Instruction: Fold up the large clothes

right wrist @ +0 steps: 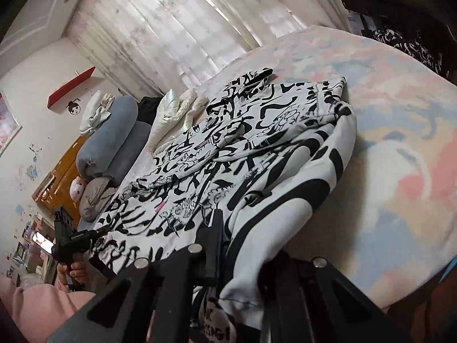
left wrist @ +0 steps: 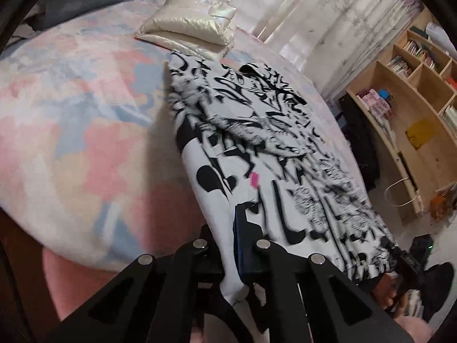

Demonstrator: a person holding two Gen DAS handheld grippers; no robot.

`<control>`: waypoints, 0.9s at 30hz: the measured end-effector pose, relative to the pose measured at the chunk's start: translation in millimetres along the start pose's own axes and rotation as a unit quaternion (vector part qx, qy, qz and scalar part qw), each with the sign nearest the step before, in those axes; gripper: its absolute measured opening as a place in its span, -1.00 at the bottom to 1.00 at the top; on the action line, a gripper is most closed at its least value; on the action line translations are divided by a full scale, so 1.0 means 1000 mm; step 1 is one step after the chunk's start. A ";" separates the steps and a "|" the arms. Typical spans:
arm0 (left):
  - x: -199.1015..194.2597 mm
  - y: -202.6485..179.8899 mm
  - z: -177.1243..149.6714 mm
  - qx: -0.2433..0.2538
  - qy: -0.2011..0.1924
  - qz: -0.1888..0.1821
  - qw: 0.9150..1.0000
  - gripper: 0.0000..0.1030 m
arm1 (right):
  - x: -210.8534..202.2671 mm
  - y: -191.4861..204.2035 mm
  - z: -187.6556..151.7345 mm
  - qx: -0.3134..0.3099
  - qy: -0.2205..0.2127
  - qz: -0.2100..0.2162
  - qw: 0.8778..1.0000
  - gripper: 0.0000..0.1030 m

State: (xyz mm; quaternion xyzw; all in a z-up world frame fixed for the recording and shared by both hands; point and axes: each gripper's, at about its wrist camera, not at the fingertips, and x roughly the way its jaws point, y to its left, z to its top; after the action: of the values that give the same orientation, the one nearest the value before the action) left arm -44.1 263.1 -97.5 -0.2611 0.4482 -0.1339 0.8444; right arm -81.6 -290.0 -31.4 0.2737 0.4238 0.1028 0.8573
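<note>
The bed (left wrist: pixel 71 108), covered in a pastel pink-and-blue blanket, filled most of the room, with pale curtains (right wrist: pixel 177 34) behind it and a wooden bookshelf (left wrist: pixel 411 91) off to one side. Down the middle of the blanket lay the large black-and-white printed garment (left wrist: pixel 257 131), its far end rumpled near a cream pillow (left wrist: pixel 188 25) and its near hem hanging toward the person at the bed's edge. The left gripper (left wrist: pixel 231 245) was clenched on the near edge of that cloth, the fabric pinched between its dark fingers and draping below them. The right gripper (right wrist: pixel 225 245) was likewise clamped on the hem at the other corner, a thick fold bulging out beside its finger. From the left camera I could see the person's other hand (left wrist: pixel 391 294) wrapped round its handle at the far corner. To my eye this was the start of a fold, with the hem taken up at both corners. Doing it well would mean raising both corners evenly, keeping the hem taut between them so the middle did not sag, and carrying it toward the pillow end in a straight line. The bunched fold at the right grip could slip or drag a crease along.
</note>
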 end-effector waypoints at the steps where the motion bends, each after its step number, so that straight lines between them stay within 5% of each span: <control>1: 0.002 -0.002 0.003 -0.001 0.000 -0.005 1.000 -0.95 | 0.002 -0.001 0.006 0.004 -0.001 0.003 1.000 -0.83; 10: 0.033 -0.037 0.087 -0.028 -0.032 -0.046 0.998 -0.95 | 0.026 -0.009 0.076 0.049 -0.019 0.057 0.997 -0.82; 16: 0.070 -0.039 0.180 -0.060 -0.070 -0.034 0.995 -0.92 | 0.067 -0.030 0.170 0.109 -0.043 0.058 0.991 -0.79; 19: 0.098 -0.035 0.224 -0.072 -0.085 -0.007 0.994 -0.81 | 0.105 -0.052 0.219 0.156 -0.035 0.036 0.986 -0.59; 23: 0.149 -0.018 0.268 -0.112 -0.066 -0.030 0.991 -0.28 | 0.160 -0.081 0.256 0.201 -0.010 0.019 0.979 0.00; 27: 0.179 -0.009 0.284 -0.097 -0.084 0.017 0.992 -0.06 | 0.200 -0.099 0.265 0.219 -0.025 0.033 0.975 0.16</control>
State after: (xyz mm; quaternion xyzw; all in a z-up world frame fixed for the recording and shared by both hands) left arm 291.3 264.5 -84.8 -0.3441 0.3910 -0.0532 0.8520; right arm 244.4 -392.0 -89.9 0.4715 0.4054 0.0289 0.7826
